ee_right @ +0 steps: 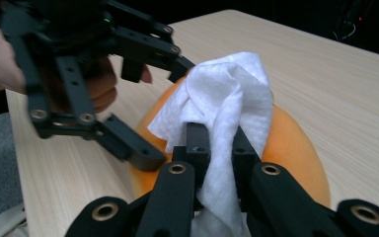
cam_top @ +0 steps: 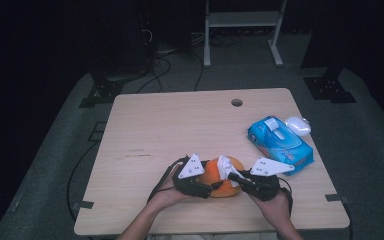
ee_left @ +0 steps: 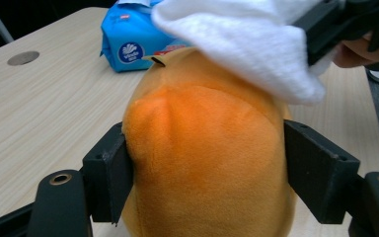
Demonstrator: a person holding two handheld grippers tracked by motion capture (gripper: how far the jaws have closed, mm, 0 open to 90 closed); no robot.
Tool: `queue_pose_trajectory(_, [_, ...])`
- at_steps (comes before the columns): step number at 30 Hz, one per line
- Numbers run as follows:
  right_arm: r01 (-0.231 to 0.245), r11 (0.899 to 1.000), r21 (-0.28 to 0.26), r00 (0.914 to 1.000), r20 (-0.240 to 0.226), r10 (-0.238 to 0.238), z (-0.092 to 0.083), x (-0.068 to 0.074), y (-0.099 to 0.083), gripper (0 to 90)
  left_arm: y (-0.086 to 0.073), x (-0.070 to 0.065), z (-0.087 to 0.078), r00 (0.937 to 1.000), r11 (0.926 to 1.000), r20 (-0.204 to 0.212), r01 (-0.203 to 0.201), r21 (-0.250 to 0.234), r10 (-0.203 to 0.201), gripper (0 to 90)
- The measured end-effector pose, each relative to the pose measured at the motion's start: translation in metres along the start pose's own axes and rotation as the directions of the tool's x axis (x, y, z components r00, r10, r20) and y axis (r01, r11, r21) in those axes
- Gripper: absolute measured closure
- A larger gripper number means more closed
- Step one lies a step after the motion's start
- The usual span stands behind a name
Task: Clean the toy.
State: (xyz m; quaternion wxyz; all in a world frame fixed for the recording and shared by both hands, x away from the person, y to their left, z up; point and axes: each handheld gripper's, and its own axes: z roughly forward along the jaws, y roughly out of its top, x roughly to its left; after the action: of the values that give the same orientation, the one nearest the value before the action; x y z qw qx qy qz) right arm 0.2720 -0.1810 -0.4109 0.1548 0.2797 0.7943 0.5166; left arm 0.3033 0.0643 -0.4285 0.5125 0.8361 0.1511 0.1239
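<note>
Under white wipe [ee_right: 227, 98] | orange plush [ee_left: 207, 163] part-hidden, left jaws clamp | right jaws pinch wipe

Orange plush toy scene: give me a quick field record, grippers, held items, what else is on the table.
left gripper: jaws clamped on both sides of the orange plush toy
right gripper: shut on a white wipe
wipe position: draped over the top of the toy
toy position: near table edge, between both hands
other items: blue wipes pack, small white object beside it
surface: light wooden table
</note>
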Motion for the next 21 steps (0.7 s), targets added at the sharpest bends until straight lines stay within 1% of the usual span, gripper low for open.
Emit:
queue_pose_trajectory(1, [-0.019,1.000,-0.002,0.9998,0.000,0.019,-0.001,-0.005,-0.002,83.4,-0.001,0.000,-0.001,1.0000,1.0000,0.008,0.000,-0.003,0.000,25.3])
queue_pose_trajectory(2, [-0.049,0.999,-0.002,0.9988,0.001,0.049,-0.001,-0.009,-0.006,83.4,-0.001,0.000,-0.001,0.9999,1.0000,0.011,0.003,-0.007,-0.003,24.9])
queue_pose_trajectory(4, [-0.078,0.997,-0.002,0.9966,0.026,0.078,-0.004,-0.016,-0.009,83.4,-0.001,0.000,0.000,1.0000,1.0000,0.005,0.002,-0.007,-0.002,25.1])
queue_pose_trajectory(5, [-0.087,0.996,-0.006,0.9960,0.023,0.087,-0.005,-0.017,-0.009,83.3,-0.001,0.000,0.001,1.0000,1.0000,0.000,0.005,-0.008,-0.005,25.5])
queue_pose_trajectory(6, [-0.080,0.997,-0.009,0.9965,0.020,0.081,-0.005,-0.014,-0.008,83.3,0.000,0.000,0.002,1.0000,1.0000,-0.005,0.006,-0.004,-0.006,25.7])
queue_pose_trajectory(7, [-0.069,0.998,-0.013,0.9976,0.005,0.069,-0.004,-0.010,-0.006,83.2,0.000,-0.001,0.002,0.9999,1.0000,-0.009,0.007,0.001,-0.007,25.8])
queue_pose_trajectory(8, [-0.060,0.998,-0.018,0.9980,-0.022,0.060,-0.003,-0.005,-0.004,83.0,-0.001,-0.001,0.002,1.0000,1.0000,-0.009,0.004,0.005,-0.004,25.8])
queue_pose_trajectory(9, [-0.042,0.999,-0.018,0.9984,-0.040,0.041,0.000,0.000,-0.003,82.8,-0.001,-0.001,0.002,1.0000,0.9999,-0.006,-0.002,0.010,0.002,25.8])
queue_pose_trajectory(11, [-0.032,0.999,-0.009,0.9976,-0.062,0.031,0.003,0.006,0.000,82.7,-0.002,0.000,0.001,1.0000,0.9999,0.001,-0.007,0.013,0.007,25.8])
queue_pose_trajectory(13, [-0.024,1.000,0.002,0.9984,-0.050,0.025,0.003,0.005,0.002,83.1,-0.003,0.001,0.000,1.0000,1.0000,0.007,-0.004,0.009,0.004,26.0])
queue_pose_trajectory(15, [-0.041,0.999,0.006,0.9990,-0.020,0.041,-0.001,0.000,0.002,83.1,-0.003,0.000,0.000,1.0000,1.0000,0.009,-0.003,0.005,0.003,26.1])
queue_pose_trajectory(17, [-0.078,0.997,0.012,0.9968,0.019,0.078,-0.004,-0.008,-0.001,83.3,-0.001,-0.002,0.000,1.0000,1.0000,0.004,-0.007,0.005,0.007,26.1])
queue_pose_trajectory(18, [-0.106,0.994,0.005,0.9942,0.017,0.106,-0.006,-0.012,-0.002,83.3,0.000,-0.003,0.001,0.9999,0.9998,0.003,-0.017,0.007,0.017,26.1])
queue_pose_trajectory(19, [-0.114,0.993,0.001,0.9934,0.008,0.114,-0.006,-0.011,-0.002,83.3,0.000,-0.004,0.002,0.9997,0.9996,0.002,-0.026,0.007,0.026,26.2])
queue_pose_trajectory(20, [-0.106,0.994,0.001,0.9943,0.004,0.106,-0.006,-0.009,-0.001,83.2,0.001,-0.007,0.002,0.9990,0.9990,0.000,-0.044,0.010,0.044,26.6])
queue_pose_trajectory(21, [-0.089,0.996,-0.003,0.9959,-0.019,0.089,-0.004,-0.003,0.001,83.2,0.002,-0.008,0.003,0.9985,0.9984,0.003,-0.055,0.013,0.055,26.7])
